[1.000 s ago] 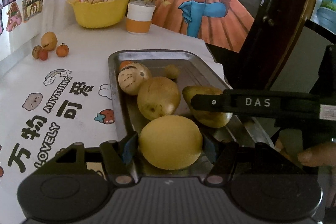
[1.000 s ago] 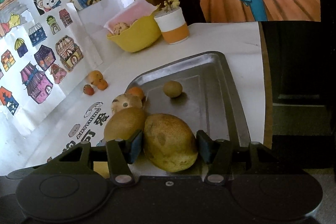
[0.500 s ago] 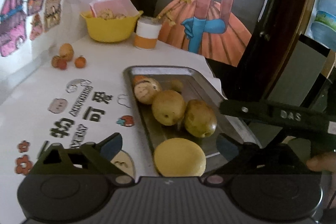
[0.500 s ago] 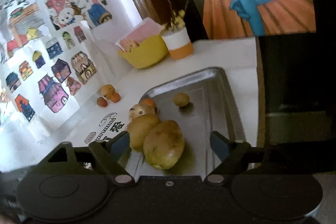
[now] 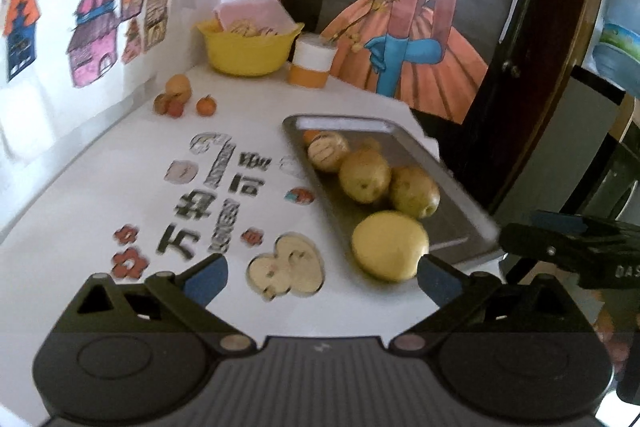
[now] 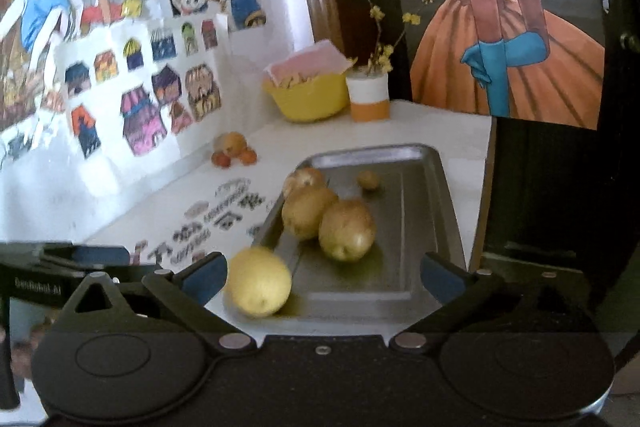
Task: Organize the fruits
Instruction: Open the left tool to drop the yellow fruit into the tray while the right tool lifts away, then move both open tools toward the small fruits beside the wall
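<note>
Both the left gripper and right gripper gape wide and empty, so, with the yellow fruit perched on the metal tray near edge, reach next for loose fruits gently.

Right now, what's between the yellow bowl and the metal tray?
The orange-and-white cup stands beside the yellow bowl; then bare white tabletop before the metal tray. Right wrist view.

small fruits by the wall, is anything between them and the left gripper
Nothing visible stands in the way. The left gripper is open, and only bare printed tablecloth lies between it and the small fruits. The tray with the big fruit sits off to the right.
</note>
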`<state>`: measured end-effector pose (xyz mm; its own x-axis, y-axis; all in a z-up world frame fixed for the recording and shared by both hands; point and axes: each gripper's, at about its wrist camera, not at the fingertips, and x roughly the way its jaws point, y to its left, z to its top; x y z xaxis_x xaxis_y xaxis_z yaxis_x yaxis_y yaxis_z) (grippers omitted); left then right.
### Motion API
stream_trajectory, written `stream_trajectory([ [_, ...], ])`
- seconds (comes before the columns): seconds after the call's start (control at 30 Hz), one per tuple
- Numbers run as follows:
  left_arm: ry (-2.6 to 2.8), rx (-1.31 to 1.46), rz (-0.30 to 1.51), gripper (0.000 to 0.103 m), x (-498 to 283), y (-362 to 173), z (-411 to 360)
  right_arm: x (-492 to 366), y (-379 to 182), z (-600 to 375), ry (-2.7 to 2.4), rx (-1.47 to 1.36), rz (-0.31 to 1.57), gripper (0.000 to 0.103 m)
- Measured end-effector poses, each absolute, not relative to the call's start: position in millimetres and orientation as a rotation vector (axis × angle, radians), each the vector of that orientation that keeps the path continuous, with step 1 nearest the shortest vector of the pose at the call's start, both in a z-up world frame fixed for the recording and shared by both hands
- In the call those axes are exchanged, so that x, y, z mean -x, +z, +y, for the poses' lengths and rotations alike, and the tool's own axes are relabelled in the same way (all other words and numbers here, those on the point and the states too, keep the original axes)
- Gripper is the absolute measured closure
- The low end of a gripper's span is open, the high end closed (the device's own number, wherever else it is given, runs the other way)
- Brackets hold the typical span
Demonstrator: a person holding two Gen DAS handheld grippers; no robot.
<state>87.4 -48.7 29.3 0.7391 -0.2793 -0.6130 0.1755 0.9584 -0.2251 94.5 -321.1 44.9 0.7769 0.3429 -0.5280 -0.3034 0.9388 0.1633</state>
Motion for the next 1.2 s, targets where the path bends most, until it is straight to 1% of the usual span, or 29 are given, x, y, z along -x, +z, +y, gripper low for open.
stream_trajectory([
  [0.37, -0.162, 0.171, 0.746, 0.001, -55, 22, -1, -53, 32, -283, 0.379, 0.032, 0.711, 0.001],
  [0.57, -0.089, 0.129, 0.768, 0.001, -51, 37, 26, -59, 42, -245, 0.538, -0.076, 0.820, 0.001],
  [0.7, -0.045, 0.090, 0.762, 0.001, -58, 53, 41, -78, 64, -218, 0.595, -0.108, 0.851, 0.001],
  [0.8, -0.010, 0.099, 0.734, 0.001, -73, 66, 51, -103, 87, -204, 0.626, -0.185, 0.872, 0.001],
  [0.9, -0.004, 0.130, 0.700, 0.001, -93, 78, 57, -124, 113, -191, 0.651, -0.220, 0.845, 0.001],
  [1.07, -0.005, 0.114, 0.660, 0.001, -130, 92, 51, -158, 156, -169, 0.657, -0.149, 0.756, 0.001],
  [1.2, -0.014, 0.103, 0.638, 0.001, -159, 96, 46, -192, 180, -158, 0.691, -0.170, 0.762, 0.001],
])
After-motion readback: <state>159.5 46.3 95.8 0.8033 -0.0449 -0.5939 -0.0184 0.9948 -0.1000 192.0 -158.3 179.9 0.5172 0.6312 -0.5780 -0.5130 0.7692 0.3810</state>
